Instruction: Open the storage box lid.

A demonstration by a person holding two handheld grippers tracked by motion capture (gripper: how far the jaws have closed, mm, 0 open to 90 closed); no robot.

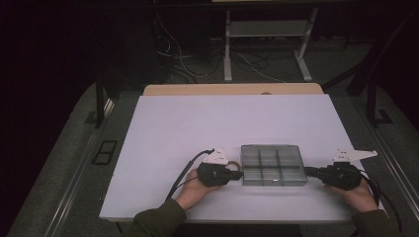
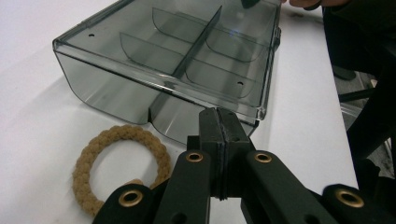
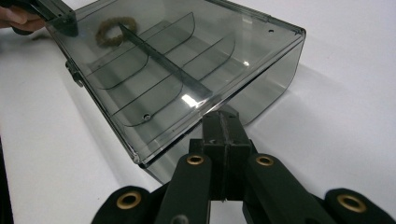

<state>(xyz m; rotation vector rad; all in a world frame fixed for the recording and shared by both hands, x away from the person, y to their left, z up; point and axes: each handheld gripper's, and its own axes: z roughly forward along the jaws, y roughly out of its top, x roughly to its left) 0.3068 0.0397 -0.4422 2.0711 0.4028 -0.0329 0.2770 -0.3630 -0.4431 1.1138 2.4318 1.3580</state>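
Observation:
A smoky clear compartment box (image 1: pixel 272 164) lies flat near the front of the white tabletop (image 1: pixel 207 123), lid down, its divided cells empty. My left gripper (image 1: pixel 239 174) is shut, and its tips (image 2: pixel 219 114) press against the box's left side just under the lid rim. A tan braided ring (image 2: pixel 121 168) lies on the table beside that gripper, outside the box (image 2: pixel 177 60). My right gripper (image 1: pixel 307 171) is shut too, and its tips (image 3: pixel 223 116) meet the opposite side of the box (image 3: pixel 187 70). The ring (image 3: pixel 114 30) shows through the plastic.
The table's front edge runs close behind both hands. A wooden strip (image 1: pixel 232 89) borders the far edge. Beyond it are desk legs (image 1: pixel 228 44) and loose cables (image 1: pixel 173 54) on the floor. Open white surface stretches behind and to the left of the box.

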